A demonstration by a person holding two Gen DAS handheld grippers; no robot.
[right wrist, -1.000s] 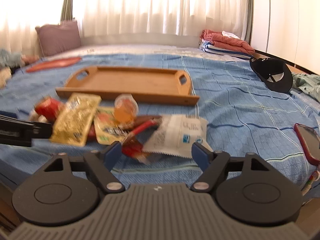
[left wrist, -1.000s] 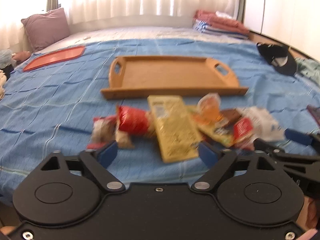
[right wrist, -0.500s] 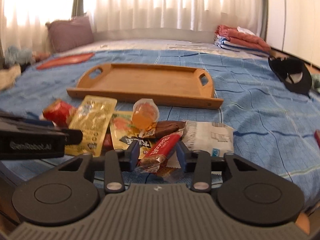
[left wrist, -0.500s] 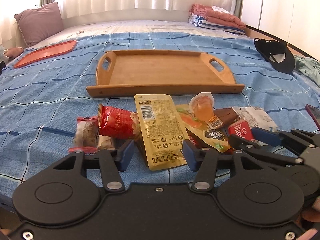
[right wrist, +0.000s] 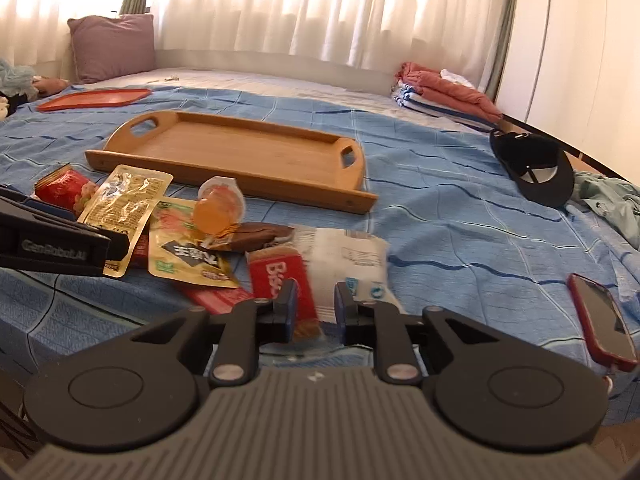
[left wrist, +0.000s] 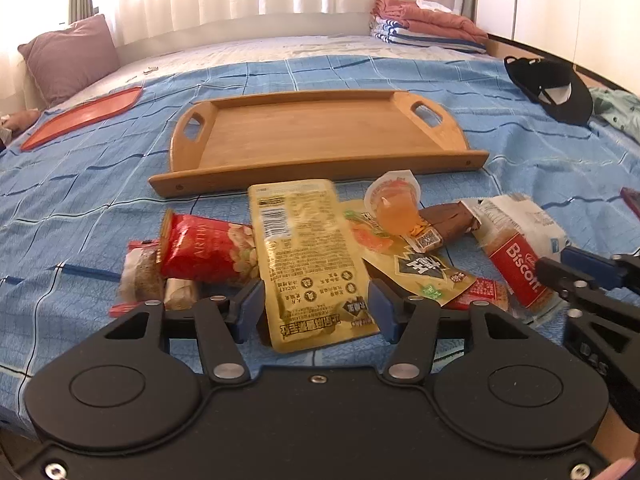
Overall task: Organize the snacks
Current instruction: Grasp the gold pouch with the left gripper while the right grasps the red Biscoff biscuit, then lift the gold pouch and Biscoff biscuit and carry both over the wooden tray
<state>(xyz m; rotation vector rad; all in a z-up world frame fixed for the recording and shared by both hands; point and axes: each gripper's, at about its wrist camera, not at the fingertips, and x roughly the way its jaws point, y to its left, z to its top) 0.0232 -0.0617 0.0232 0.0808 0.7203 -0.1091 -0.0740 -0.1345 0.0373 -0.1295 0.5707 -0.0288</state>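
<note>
A pile of snacks lies on the blue bedspread in front of a wooden tray (left wrist: 316, 128) (right wrist: 240, 148). My left gripper (left wrist: 316, 312) is open, its fingers either side of the near end of a gold pouch (left wrist: 308, 256) (right wrist: 120, 204). My right gripper (right wrist: 316, 308) has closed around the near end of a red Biscoff pack (right wrist: 282, 280) (left wrist: 520, 268). Also in the pile are a red nut bag (left wrist: 204, 248), an orange jelly cup (left wrist: 396, 204) (right wrist: 220, 208), a brown bar (left wrist: 448, 220), a green-gold pouch (right wrist: 188, 248) and a white packet (right wrist: 348, 256).
A red lid (left wrist: 84, 116) lies far left and a purple pillow (left wrist: 68, 56) behind it. A black cap (right wrist: 532, 168) and folded clothes (right wrist: 440, 92) are to the right. A red phone (right wrist: 600, 316) lies near the right edge of the bed.
Both grippers came lower and closer to the pile. My left jaws narrowed around the gold pouch. My right jaws closed from wide open onto the Biscoff pack.
</note>
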